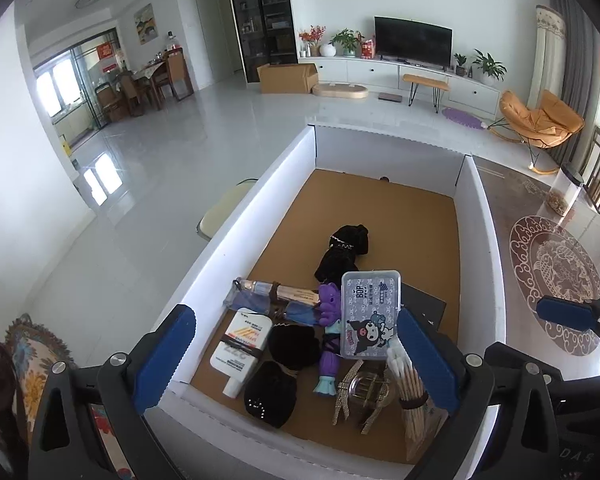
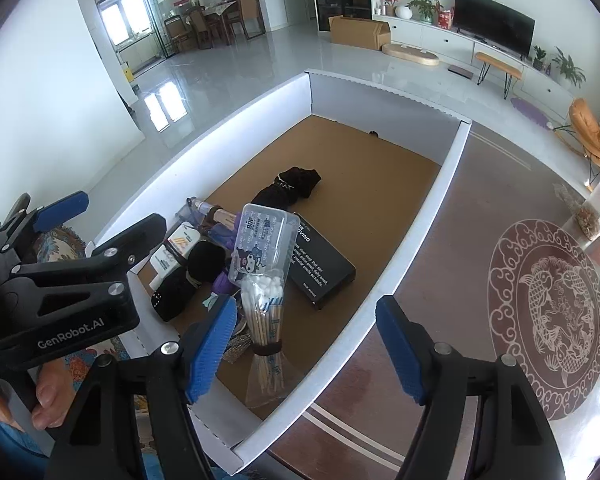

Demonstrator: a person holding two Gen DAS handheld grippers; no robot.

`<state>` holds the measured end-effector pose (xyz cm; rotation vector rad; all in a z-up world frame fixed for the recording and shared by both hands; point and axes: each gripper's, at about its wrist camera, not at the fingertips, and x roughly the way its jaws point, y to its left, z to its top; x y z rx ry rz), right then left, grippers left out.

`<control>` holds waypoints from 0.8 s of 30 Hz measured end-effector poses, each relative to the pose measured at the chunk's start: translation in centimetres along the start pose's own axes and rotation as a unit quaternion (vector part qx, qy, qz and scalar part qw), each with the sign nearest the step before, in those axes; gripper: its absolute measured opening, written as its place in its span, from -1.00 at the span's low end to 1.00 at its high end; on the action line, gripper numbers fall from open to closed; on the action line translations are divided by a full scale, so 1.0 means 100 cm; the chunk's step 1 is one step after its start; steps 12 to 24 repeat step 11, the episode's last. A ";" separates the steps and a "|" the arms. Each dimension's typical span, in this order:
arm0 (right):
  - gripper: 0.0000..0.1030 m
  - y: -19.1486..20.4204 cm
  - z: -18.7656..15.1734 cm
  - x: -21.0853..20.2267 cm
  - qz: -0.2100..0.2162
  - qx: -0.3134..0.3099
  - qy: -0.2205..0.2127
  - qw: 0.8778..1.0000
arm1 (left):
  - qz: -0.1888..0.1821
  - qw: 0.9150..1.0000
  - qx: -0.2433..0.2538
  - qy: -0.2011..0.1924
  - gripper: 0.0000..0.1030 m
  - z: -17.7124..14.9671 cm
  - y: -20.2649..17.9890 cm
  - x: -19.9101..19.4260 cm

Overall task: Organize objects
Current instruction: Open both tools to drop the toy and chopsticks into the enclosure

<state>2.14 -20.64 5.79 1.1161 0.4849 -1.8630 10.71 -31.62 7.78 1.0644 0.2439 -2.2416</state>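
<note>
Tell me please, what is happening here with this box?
A person holds two hand-held grippers above a white-walled cardboard tray of small things. The left hand-held gripper and right hand-held gripper are both open and empty. A bundle of wooden cotton swabs leans on a clear plastic cartoon box.

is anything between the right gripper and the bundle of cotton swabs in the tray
Nothing visible blocks it. The right gripper hangs open just above the tray's near wall, and the cotton swabs stand right beside its left finger. The clear plastic case leans behind the swabs, not in front.
</note>
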 end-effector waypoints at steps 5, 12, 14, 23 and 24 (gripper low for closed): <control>0.42 0.000 0.000 0.000 0.002 0.001 0.000 1.000 | -0.006 1.000 0.007 0.000 0.99 -0.002 -0.003 -0.001; 0.42 0.000 0.000 0.002 0.003 0.001 -0.001 1.000 | -0.010 1.000 -0.019 0.000 1.00 -0.002 0.004 -0.002; 0.42 0.000 0.000 0.002 0.003 0.001 -0.001 1.000 | -0.010 1.000 -0.019 0.000 1.00 -0.002 0.004 -0.002; 0.42 0.000 0.000 0.002 0.003 0.001 -0.001 1.000 | -0.010 1.000 -0.019 0.000 1.00 -0.002 0.004 -0.002; 0.42 0.000 0.000 0.002 0.003 0.001 -0.001 1.000 | -0.010 1.000 -0.019 0.000 1.00 -0.002 0.004 -0.002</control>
